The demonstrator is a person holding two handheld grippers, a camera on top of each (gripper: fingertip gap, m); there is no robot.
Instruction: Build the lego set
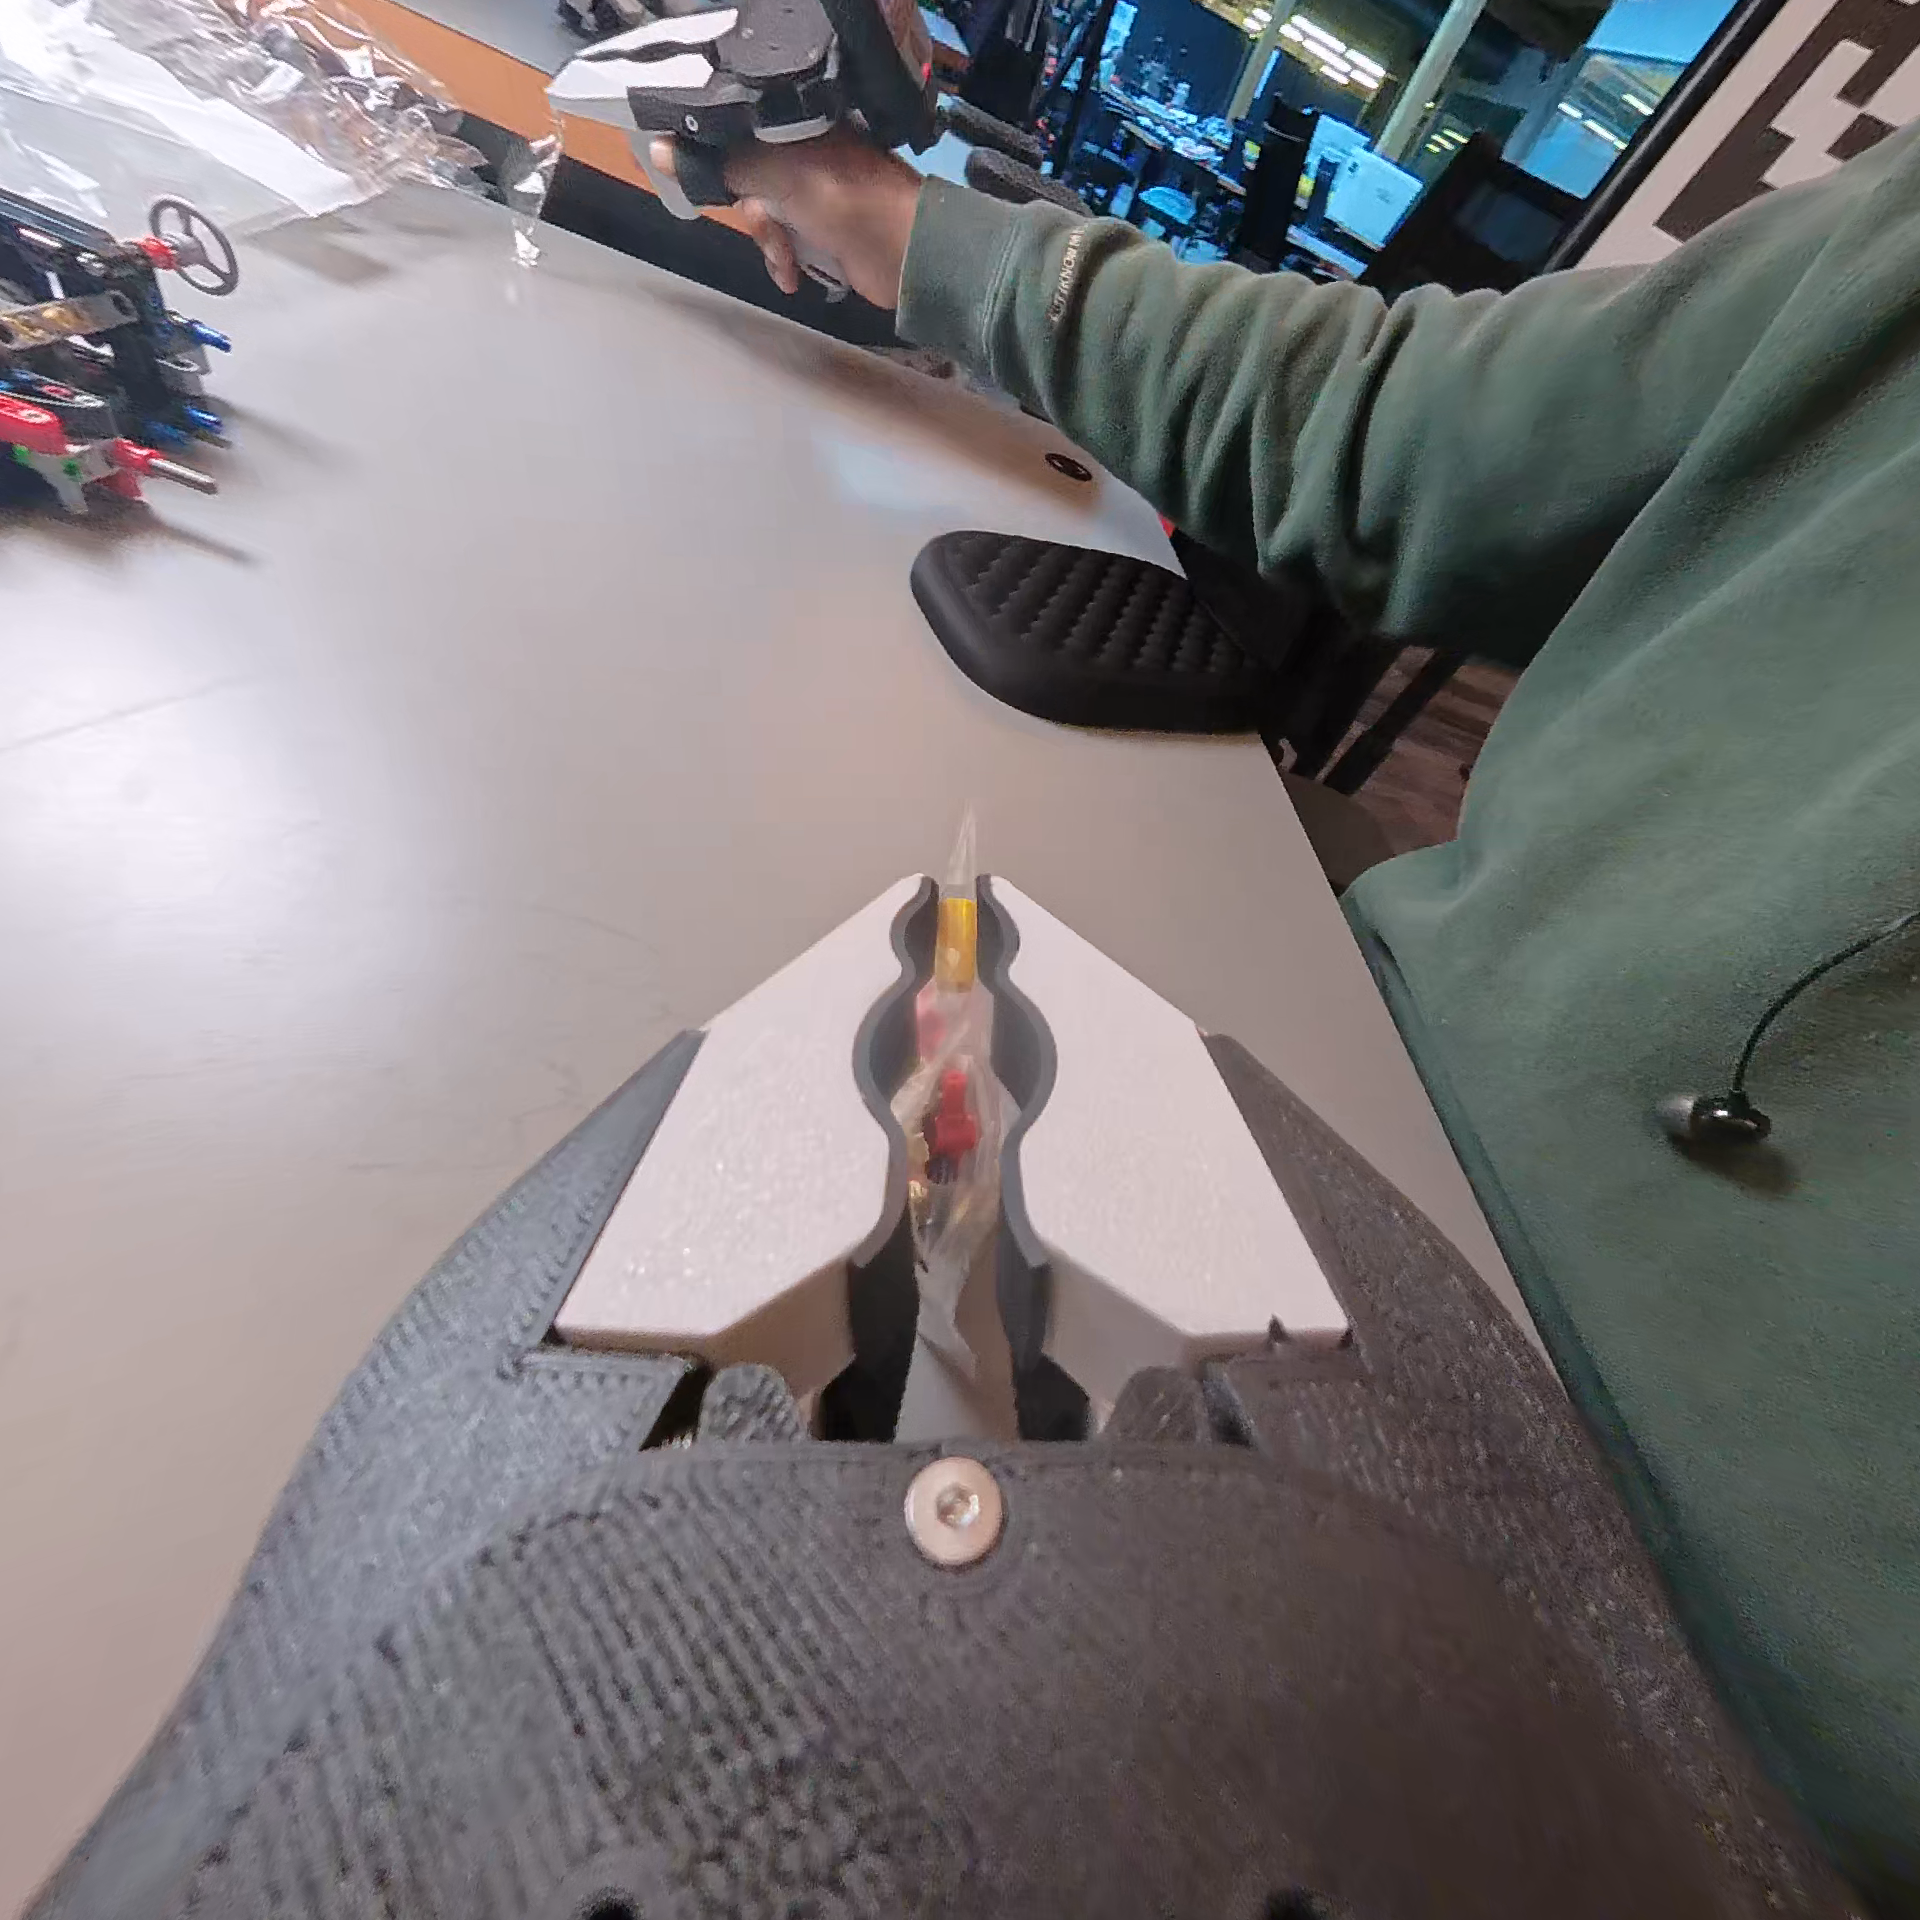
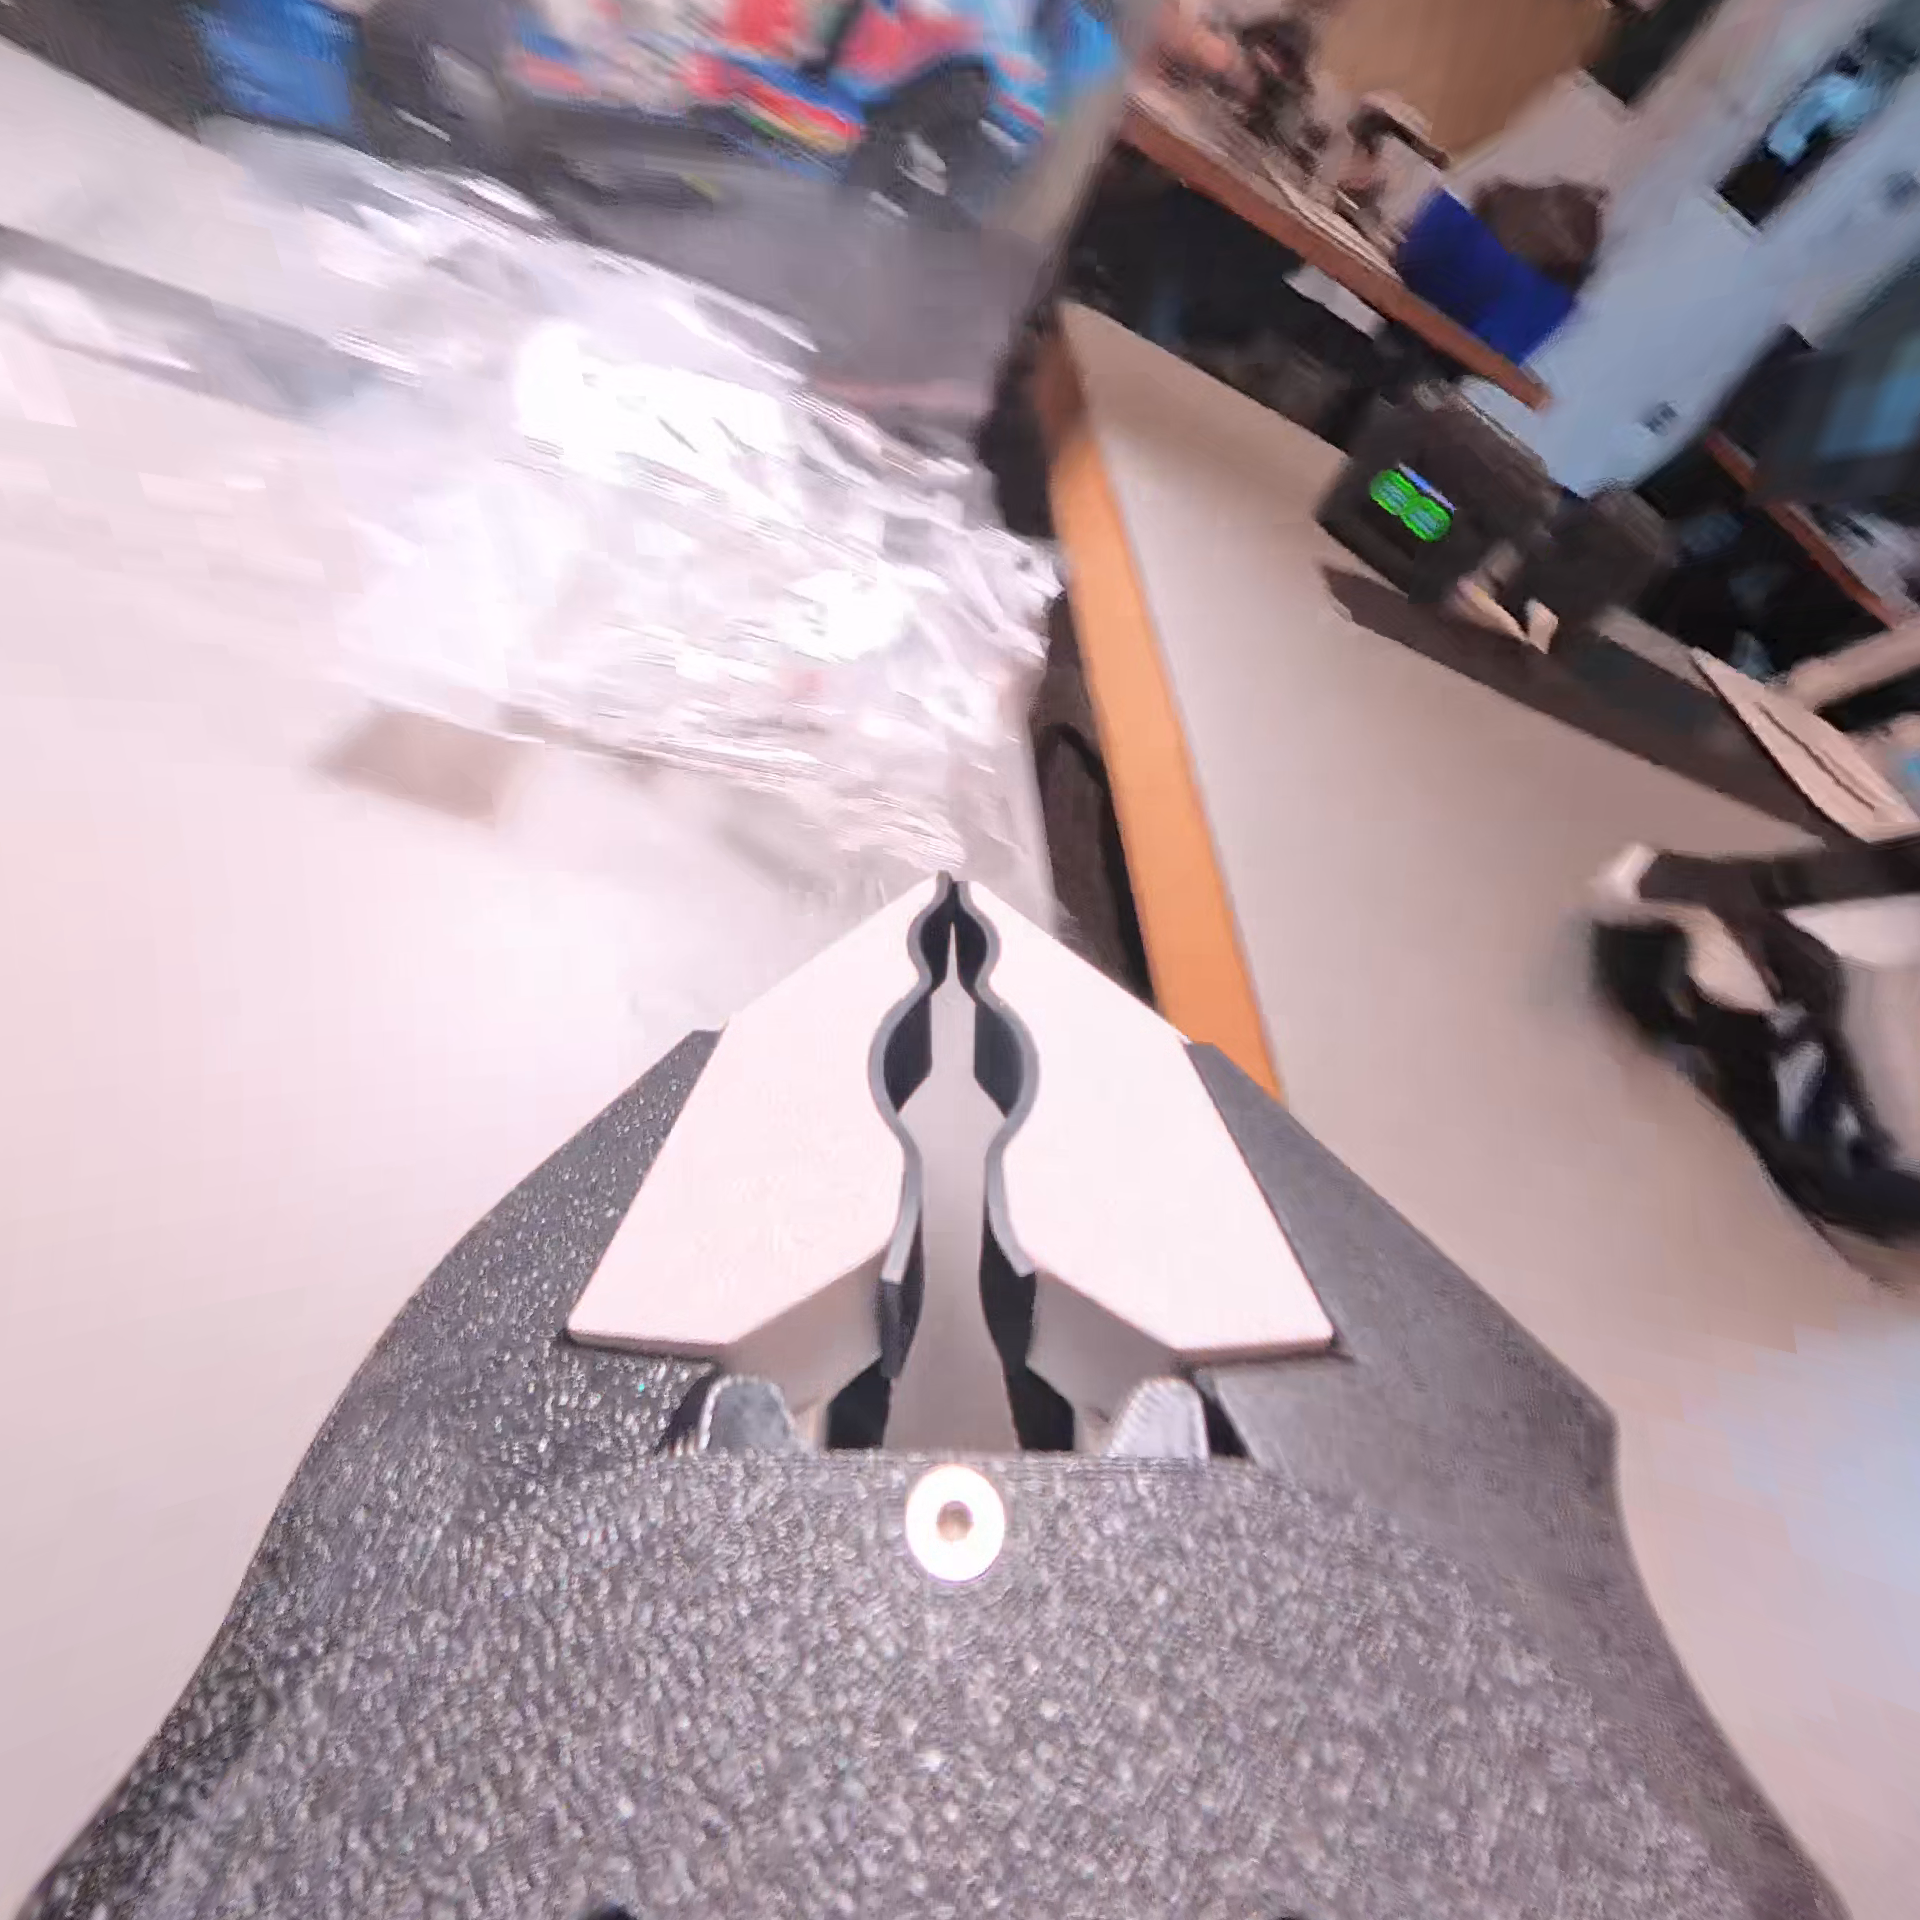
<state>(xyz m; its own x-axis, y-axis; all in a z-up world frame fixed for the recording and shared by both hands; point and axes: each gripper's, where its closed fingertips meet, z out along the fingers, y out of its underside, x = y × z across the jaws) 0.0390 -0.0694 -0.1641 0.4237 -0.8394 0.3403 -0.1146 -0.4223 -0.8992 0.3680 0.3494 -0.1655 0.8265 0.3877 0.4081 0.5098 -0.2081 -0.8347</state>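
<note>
While the build is clearly mid-way, here's how it looks, everything placed relative to the half-built model:

Progress: half-built model [image 1: 94,353] sits on the surface [image 1: 520,727] with a black steering wheel [image 1: 193,245], red and blue pins and grey axles sticking out. Looks like a chassis only, so my guess is plenty is left.

Left gripper [image 1: 958,899]: well away from the model, near the surface edge closest to the person. Fingers pinched on a small clear parts bag [image 1: 951,1132], with a yellow tube-shaped piece [image 1: 956,940] right at the tips and red bits further back. Bag seems unopened, so those parts aren't on the model yet, I'd say.

Right gripper [image 2: 951,894]: held up above the surface, beyond the model, by a person's hand [image 1: 821,234] in a green fleece sleeve [image 1: 1247,384]. Fingers closed tip to tip, nothing in them.

Bags: crinkly pile of clear plastic [image 2: 644,540] behind the model, shiny, blurry in the right view.

Textures: surface is smooth matte grey. Fingers are pale with wavy dark rubbery inner edges, on rough black printed bodies.

Other: a black dimpled chair seat [image 1: 1081,634] tucked by the surface edge.
</note>
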